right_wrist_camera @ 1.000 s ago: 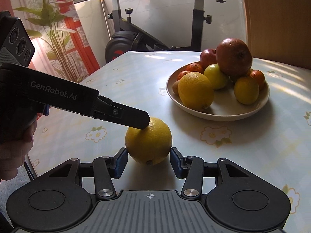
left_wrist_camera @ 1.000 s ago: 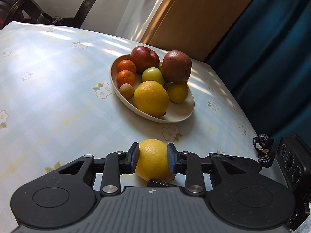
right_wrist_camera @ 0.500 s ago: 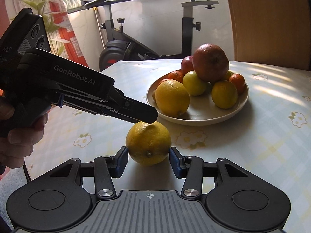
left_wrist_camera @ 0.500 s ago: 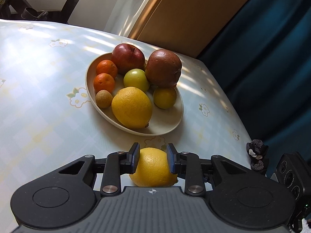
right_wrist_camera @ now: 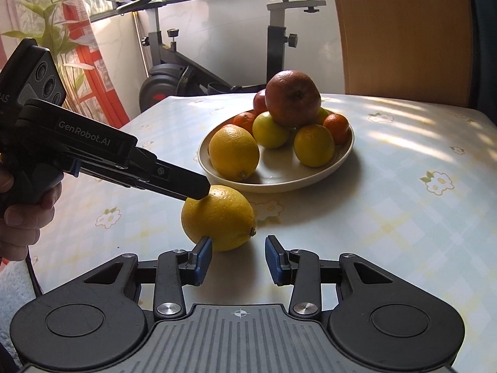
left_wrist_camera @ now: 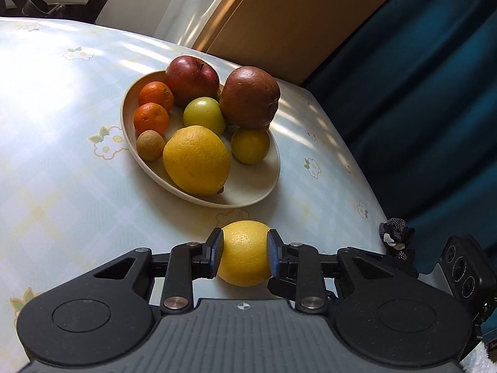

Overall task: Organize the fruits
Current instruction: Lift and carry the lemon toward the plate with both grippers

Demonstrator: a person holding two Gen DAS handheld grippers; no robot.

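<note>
Table (right_wrist_camera: 403, 217) under a pale checked floral cloth. Beyond its far edge: exercise bike (right_wrist_camera: 273, 40) against the white wall, plant (right_wrist_camera: 52, 28) left of it, wooden panel (right_wrist_camera: 400, 31) right. Teal curtain (left_wrist_camera: 419, 77) beside the table.

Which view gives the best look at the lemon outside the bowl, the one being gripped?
The right wrist view: the lemon shows nearly whole, nub included, with the left hand-held gripper clamped on it. In the left wrist view, that gripper's pads cover the lemon's sides and its body hides the bottom.
</note>
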